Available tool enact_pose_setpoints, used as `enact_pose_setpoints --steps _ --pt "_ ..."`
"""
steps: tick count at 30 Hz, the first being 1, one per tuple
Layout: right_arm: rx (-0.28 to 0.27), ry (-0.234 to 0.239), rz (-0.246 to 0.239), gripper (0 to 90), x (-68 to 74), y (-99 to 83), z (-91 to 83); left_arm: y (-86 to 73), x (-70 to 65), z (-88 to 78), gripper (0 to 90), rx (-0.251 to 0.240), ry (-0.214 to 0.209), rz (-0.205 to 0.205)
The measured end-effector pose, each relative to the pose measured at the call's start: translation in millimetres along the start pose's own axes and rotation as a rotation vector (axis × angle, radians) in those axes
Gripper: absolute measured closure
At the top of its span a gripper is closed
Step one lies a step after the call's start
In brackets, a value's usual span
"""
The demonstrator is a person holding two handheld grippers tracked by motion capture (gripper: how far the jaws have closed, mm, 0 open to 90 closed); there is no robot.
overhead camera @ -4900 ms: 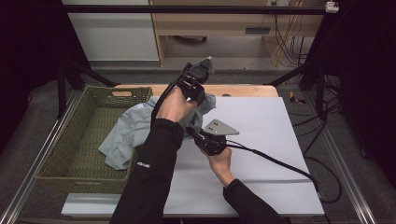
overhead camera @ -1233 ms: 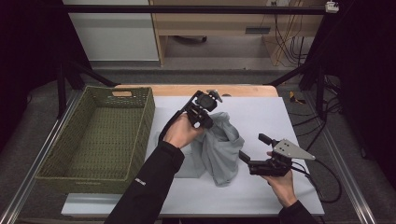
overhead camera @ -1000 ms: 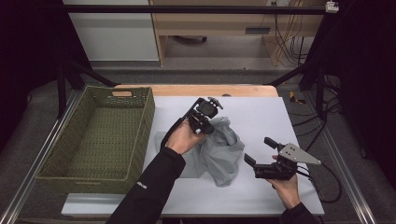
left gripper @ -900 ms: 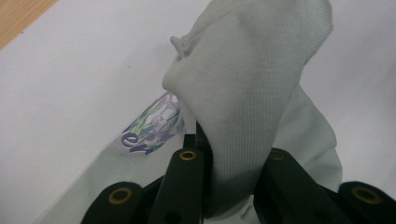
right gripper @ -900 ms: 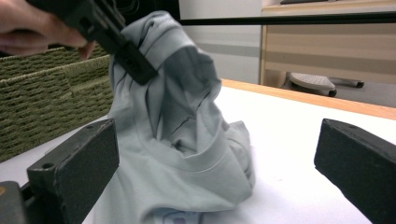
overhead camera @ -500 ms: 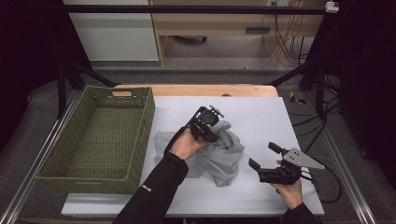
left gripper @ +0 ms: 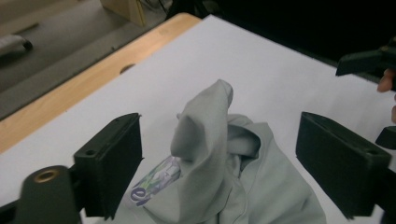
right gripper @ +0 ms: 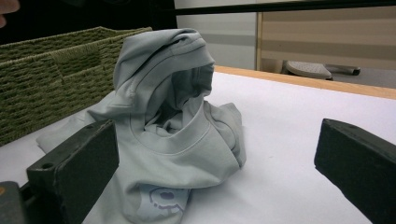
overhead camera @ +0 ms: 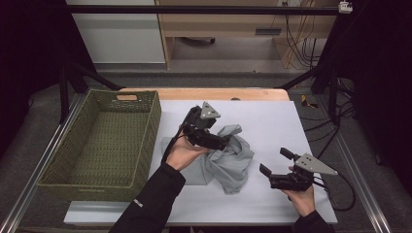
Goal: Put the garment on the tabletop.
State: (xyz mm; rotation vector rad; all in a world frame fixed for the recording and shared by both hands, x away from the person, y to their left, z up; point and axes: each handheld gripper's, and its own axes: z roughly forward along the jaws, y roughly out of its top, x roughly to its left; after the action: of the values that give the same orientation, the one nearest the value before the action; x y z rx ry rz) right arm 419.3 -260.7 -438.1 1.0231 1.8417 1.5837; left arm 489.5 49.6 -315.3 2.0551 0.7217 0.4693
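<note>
So far, the grey shirt (overhead camera: 228,158) is out of the green basket (overhead camera: 104,141) and lies in a heap on the white table (overhead camera: 272,116). The basket looks bare inside, so the taking-out part seems done. What looks to be left is to spread the shirt flat and fold it, since it is all bunched up now.

The left gripper (overhead camera: 221,142) is right at the top of the heap. In the left gripper view its two black jaws stand wide apart, one on each side of a raised bump of cloth (left gripper: 205,135), and they do not pinch it. So it is let go, not grabbing. The right gripper (overhead camera: 274,170) sits a little way off to the side of the shirt, on the bare table, and its jaws are spread wide too. It holds nothing.

The shirt is soft and light grey. In the right gripper view it stands up like a little hill (right gripper: 168,107), with a round neck band showing in front. A small purple and blue picture (right gripper: 163,198) peeks out near the bottom. The cloth has many folds and creases, and one floppy end pokes up at the top.
</note>
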Motion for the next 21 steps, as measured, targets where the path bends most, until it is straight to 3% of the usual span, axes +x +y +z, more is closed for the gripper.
enact_pose_setpoints --steps 9,14,21 --pt "0.007 -0.002 0.001 0.3 -0.6 0.1 1.5 -38.9 7.0 -19.9 8.8 -0.155 -0.027 -0.052" --pt "0.002 -0.002 0.009 0.3 -1.8 0.1 1.1 -67.9 9.8 -31.6 7.3 -0.266 -0.015 -0.091" --pt "0.004 0.002 0.006 0.2 -3.0 -0.4 0.7 -104.7 14.3 -37.7 6.0 -0.319 0.027 -0.124"
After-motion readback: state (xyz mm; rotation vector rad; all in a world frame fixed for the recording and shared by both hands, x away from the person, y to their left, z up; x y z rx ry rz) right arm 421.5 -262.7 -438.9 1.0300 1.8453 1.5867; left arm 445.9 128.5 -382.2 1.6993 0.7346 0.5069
